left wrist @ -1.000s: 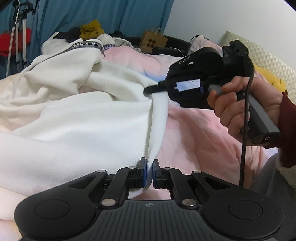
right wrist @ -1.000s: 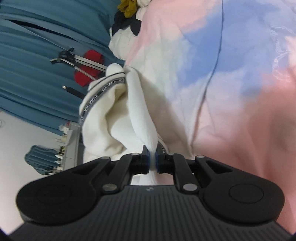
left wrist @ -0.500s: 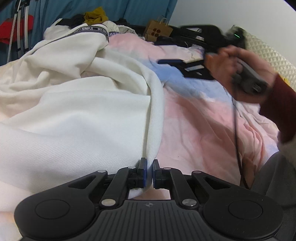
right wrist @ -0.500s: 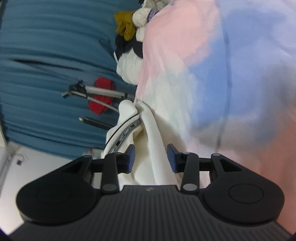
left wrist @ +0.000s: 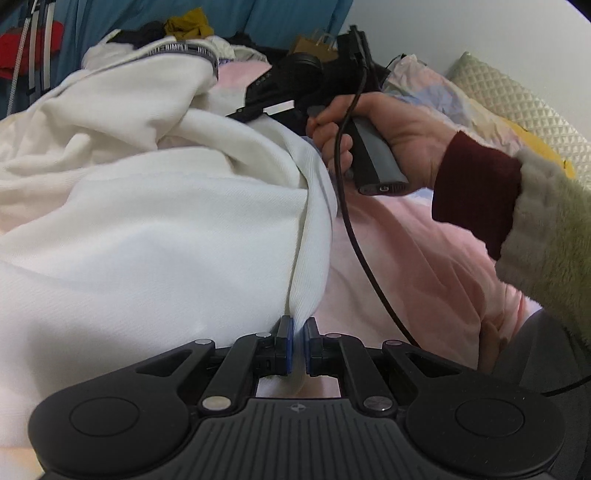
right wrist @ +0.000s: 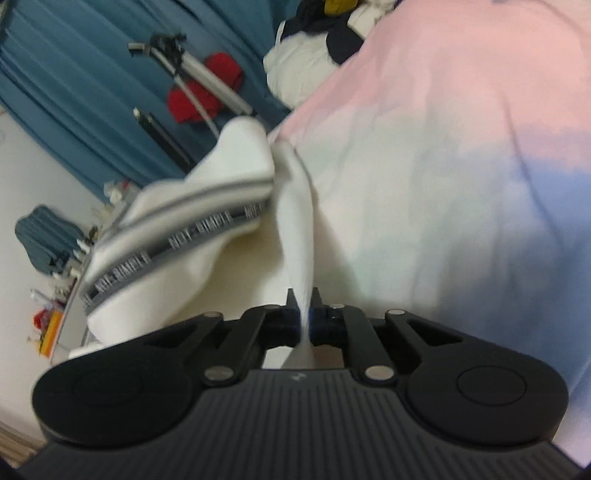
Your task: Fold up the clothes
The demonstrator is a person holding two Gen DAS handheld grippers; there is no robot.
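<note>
Left wrist view: left gripper (left wrist: pixel 298 345) at bottom centre, fingers pressed together w/ a ribbed white edge of the garment (left wrist: pixel 147 229) pinched between the blue pads (left wrist: pixel 289 345). That edge runs up & away as a taut ridge toward the right gripper (left wrist: pixel 291 92), which a hand (left wrist: pixel 388 136) holds by its grey handle; dark red cuff & fuzzy pale sleeve (left wrist: pixel 546 236) behind the wrist. Black cable (left wrist: pixel 354 236) hangs from the right gripper, draped down across the bedsheet (left wrist: pixel 424 266). Garment is cream-white, bunched in soft folds over the left half of the bed, a lettered grey-white band (left wrist: pixel 181 50) near the far end. Sheet is pink w/ blue patches. Quilted pillow (left wrist: pixel 517 96) at far right, brown paper bag (left wrist: pixel 314 42) & a heap of clothes (left wrist: pixel 184 27) at the back, blue curtain (left wrist: pixel 110 18) behind.

Right wrist view (blurry): right gripper (right wrist: pixel 303 317) fingers closed tight on a narrow white fold of the same garment (right wrist: pixel 207 206), which rises straight out from the pads. Band reading "NOT SIMPLE" (right wrist: pixel 177 243) lies just left of the fold. Pink-blue sheet (right wrist: pixel 461 147) fills the right side. Tripod (right wrist: pixel 192 77) w/ sth red against the curtain (right wrist: pixel 74 74); more clothes (right wrist: pixel 317 48) piled up top.
</note>
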